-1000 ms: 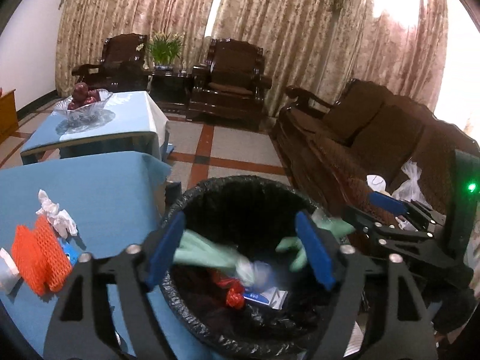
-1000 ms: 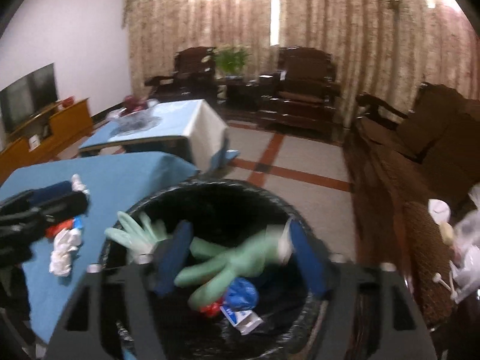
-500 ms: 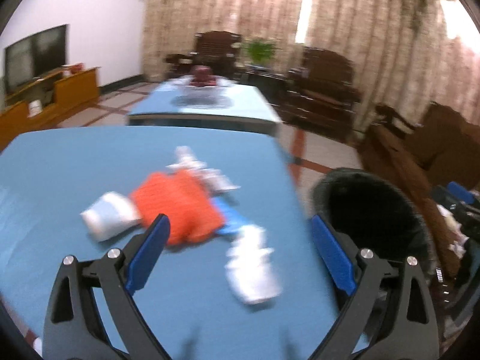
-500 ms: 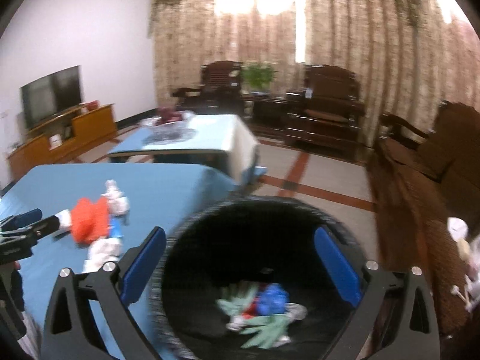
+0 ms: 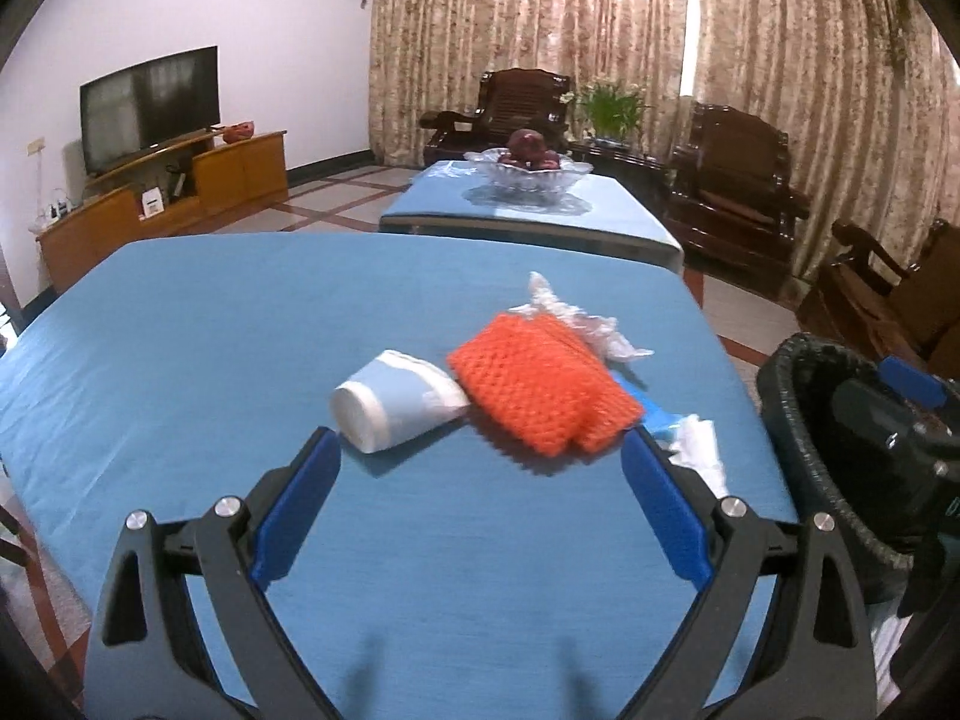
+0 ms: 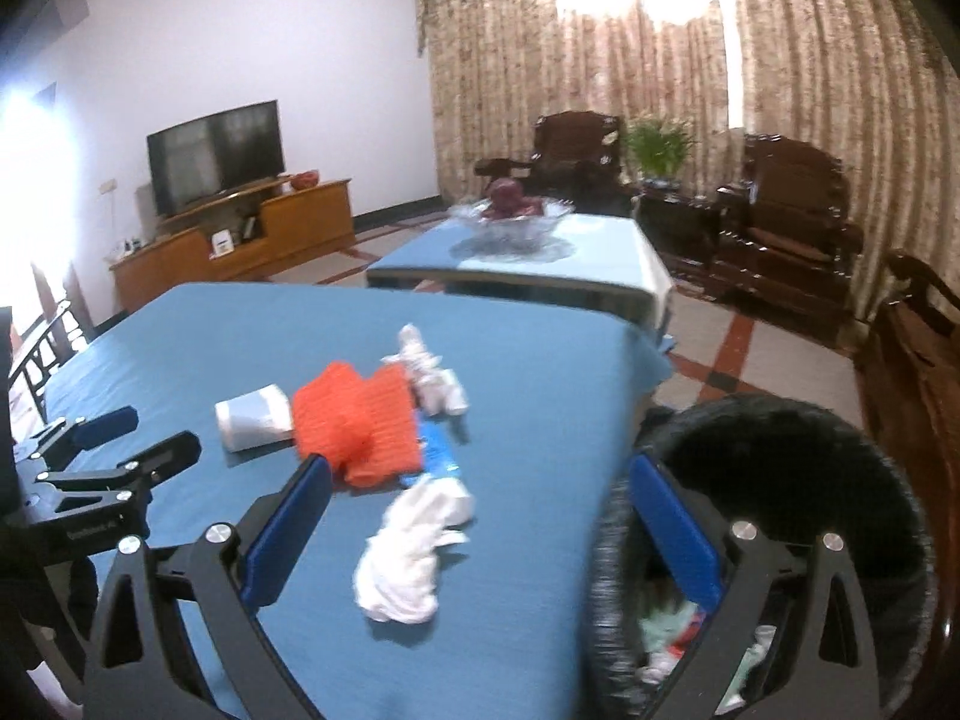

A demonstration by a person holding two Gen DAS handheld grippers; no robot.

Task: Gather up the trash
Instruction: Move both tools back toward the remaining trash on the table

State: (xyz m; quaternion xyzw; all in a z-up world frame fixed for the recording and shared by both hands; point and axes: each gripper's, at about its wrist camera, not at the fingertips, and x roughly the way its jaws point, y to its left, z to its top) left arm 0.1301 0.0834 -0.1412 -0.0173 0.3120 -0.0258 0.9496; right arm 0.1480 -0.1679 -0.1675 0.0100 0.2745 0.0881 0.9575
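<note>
Trash lies on the blue-covered table (image 5: pixel 180 360): a crushed white paper cup (image 5: pixel 396 399) on its side, an orange foam net (image 5: pixel 540 393), crumpled clear plastic (image 5: pixel 570 318), a blue wrapper (image 5: pixel 651 414) and a white tissue wad (image 6: pixel 414 552). My left gripper (image 5: pixel 480 468) stands open just short of the cup and net, nothing between its fingers. My right gripper (image 6: pixel 480 486) is open above the table edge, the tissue wad lying below between its fingers. The black-lined bin (image 6: pixel 780 480) stands at the table's right, holding green gloves and scraps.
A second blue table (image 5: pixel 528 210) with a glass fruit bowl (image 5: pixel 528 171) lies beyond. Dark wooden armchairs (image 5: pixel 732 192) and a sofa (image 6: pixel 912 372) line the right. A TV (image 5: pixel 150 108) on a wooden cabinet stands at the left wall.
Both grippers let the green gloves fall into the bin and opened wide. They then swung left from the bin to the table, the left one first.
</note>
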